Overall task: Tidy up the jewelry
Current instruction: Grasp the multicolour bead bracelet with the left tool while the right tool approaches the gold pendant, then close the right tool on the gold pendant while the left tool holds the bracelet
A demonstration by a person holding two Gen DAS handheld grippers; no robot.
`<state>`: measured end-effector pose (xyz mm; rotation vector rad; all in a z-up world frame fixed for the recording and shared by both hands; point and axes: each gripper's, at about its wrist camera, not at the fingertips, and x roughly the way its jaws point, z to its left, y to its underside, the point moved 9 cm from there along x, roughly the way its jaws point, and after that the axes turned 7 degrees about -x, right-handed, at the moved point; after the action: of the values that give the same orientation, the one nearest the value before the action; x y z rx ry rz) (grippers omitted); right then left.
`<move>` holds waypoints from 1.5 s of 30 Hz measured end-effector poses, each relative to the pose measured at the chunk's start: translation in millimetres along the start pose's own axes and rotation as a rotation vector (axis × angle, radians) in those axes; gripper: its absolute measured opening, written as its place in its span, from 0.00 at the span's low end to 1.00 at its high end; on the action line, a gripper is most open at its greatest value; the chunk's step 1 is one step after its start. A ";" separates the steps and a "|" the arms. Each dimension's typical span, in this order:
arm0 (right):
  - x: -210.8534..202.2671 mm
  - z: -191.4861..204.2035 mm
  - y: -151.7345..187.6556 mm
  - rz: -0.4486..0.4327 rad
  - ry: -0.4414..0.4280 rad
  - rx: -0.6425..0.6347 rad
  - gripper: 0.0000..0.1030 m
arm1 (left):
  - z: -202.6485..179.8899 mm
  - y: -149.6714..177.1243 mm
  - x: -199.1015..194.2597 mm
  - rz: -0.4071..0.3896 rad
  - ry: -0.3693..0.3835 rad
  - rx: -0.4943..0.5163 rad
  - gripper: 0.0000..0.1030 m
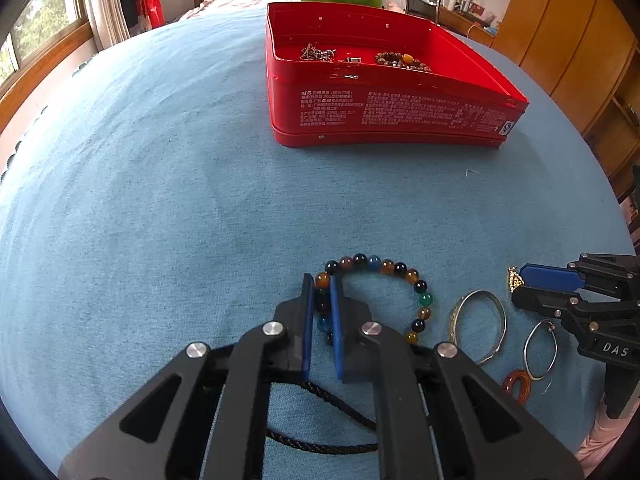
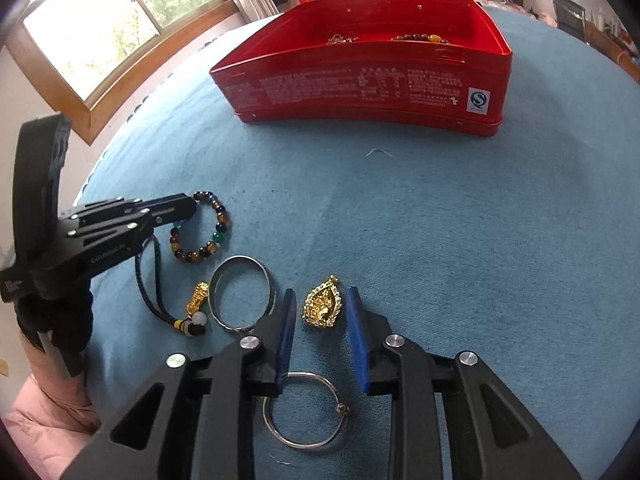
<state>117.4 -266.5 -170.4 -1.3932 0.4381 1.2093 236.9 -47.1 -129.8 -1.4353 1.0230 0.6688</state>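
We see the left hand-held gripper (image 1: 322, 292) clamped on the bead bracelet (image 1: 384, 292) lying on the blue bed (image 1: 160, 200); right hand-held gripper (image 2: 320, 306) wide around the gold pendant (image 2: 322, 307); red tin (image 1: 392, 112) beyond.

Left tool (image 1: 322, 296) low, fingers nearly closed, right tool (image 2: 320, 312) low, fingers spread apart

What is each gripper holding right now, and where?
The left gripper is closed on the bead bracelet, pinching the left side of its loop. The right gripper holds nothing; it is open around the gold pendant.
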 end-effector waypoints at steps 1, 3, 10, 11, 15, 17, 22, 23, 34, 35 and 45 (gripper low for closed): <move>0.6 1.6 0.0 -0.003 0.013 -0.016 0.24 | 0.1 -0.3 0.3 0.000 0.001 -0.001 0.06; 3.6 7.4 -0.1 -0.009 0.041 -0.039 0.22 | 0.5 -0.2 0.2 0.000 0.005 -0.003 0.06; 1.4 12.9 -1.5 -0.028 0.043 -0.064 0.20 | 3.5 -0.2 -1.7 -0.001 0.028 -0.011 0.06; -1.7 11.6 -3.0 -0.038 0.039 -0.062 0.20 | 3.6 -0.2 -2.1 -0.001 0.034 -0.012 0.06; -13.1 6.7 -5.7 -0.069 0.020 -0.046 0.20 | 2.1 -1.6 -7.3 -0.008 0.068 -0.018 0.06; -18.7 3.8 -6.5 -0.085 0.004 -0.034 0.20 | 1.0 -2.6 -11.2 -0.016 0.085 -0.022 0.06; -26.7 -3.4 -9.8 -0.101 -0.012 -0.016 0.20 | -0.1 -7.3 -27.6 -0.055 0.138 -0.038 0.06; -26.8 -3.6 -9.5 -0.101 -0.013 -0.015 0.20 | 0.4 -8.2 -30.3 -0.062 0.141 -0.041 0.06; -35.4 -1.4 -14.3 -0.122 -0.055 -0.001 0.20 | -1.9 -23.3 -63.8 -0.140 0.227 -0.085 0.06; -36.2 -2.0 -15.1 -0.123 -0.056 0.002 0.20 | -2.2 -23.9 -65.1 -0.143 0.231 -0.086 0.06; -49.5 -8.4 -27.8 -0.131 -0.047 0.026 0.20 | -1.8 -34.9 -81.8 -0.156 0.238 -0.091 0.06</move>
<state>124.4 -285.9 -116.8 -1.3471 0.3239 1.1238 230.5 -34.9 -41.9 -1.6854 1.0606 0.4425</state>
